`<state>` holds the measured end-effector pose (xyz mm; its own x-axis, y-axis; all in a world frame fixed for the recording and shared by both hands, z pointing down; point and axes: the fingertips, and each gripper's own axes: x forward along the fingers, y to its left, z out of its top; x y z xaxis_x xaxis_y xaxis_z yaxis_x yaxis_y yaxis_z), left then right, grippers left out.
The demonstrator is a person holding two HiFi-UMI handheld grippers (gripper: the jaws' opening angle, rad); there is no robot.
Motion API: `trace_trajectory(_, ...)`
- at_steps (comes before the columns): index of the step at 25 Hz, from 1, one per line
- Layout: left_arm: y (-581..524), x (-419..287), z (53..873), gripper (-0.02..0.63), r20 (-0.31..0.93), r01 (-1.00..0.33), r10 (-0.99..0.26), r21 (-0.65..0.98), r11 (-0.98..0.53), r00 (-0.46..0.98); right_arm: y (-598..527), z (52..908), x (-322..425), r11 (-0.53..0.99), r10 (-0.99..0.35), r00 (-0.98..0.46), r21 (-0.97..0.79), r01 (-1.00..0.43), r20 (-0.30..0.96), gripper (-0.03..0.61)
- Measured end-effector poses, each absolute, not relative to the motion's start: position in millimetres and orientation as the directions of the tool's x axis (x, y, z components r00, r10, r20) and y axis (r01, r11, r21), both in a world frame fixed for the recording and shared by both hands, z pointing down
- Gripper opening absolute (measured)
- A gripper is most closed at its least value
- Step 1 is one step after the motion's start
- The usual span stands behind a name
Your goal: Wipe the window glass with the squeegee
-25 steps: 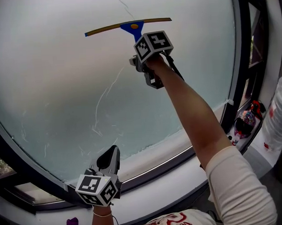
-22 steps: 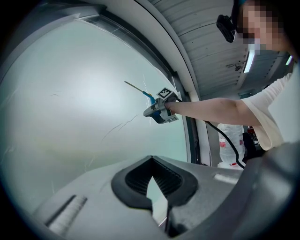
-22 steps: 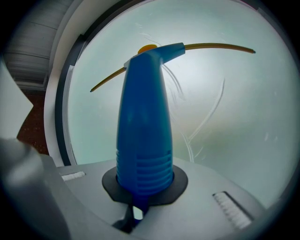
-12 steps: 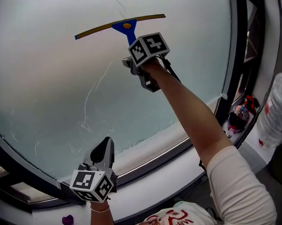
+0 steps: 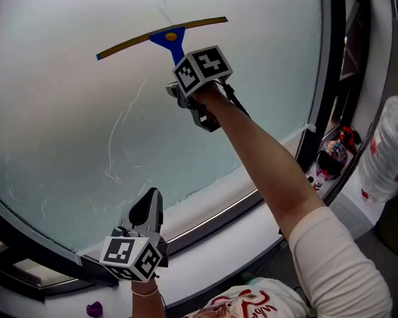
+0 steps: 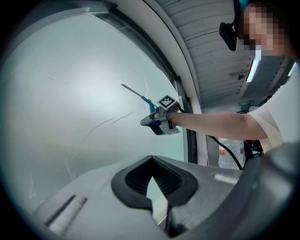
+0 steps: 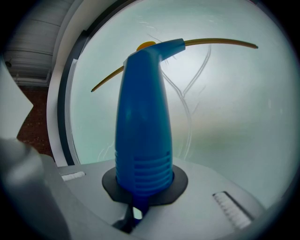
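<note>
One blue-handled squeegee [image 7: 143,117], blade yellowish, is clamped in the right gripper [image 7: 144,187]; left gripper [image 5: 153,200] closed, empty.

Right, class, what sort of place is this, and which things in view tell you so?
Probably indoors, at a large window of some building; which kind is unclear. Clues: the broad frosted window glass in a dark frame, the white sill beneath it, and a panelled ceiling overhead.

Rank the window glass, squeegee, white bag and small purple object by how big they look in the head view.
1. window glass, by far the largest.
2-3. squeegee and white bag: unsure; the squeegee spans wider, the bag looks bulkier but is cut off at the edge.
4. small purple object.
</note>
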<state>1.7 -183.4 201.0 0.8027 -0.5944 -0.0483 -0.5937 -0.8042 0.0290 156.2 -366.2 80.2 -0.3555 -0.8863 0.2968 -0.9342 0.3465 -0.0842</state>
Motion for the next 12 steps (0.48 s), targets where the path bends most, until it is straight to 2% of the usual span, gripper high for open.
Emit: trace_trajectory(12, -176, 0, 214, 0.000, -0.025, -0.585, -0.586, 0.041, -0.810, 0.810, -362, 115, 150, 0.353, -0.874, -0.375, -0.128, -0.927, 0.310, 0.028)
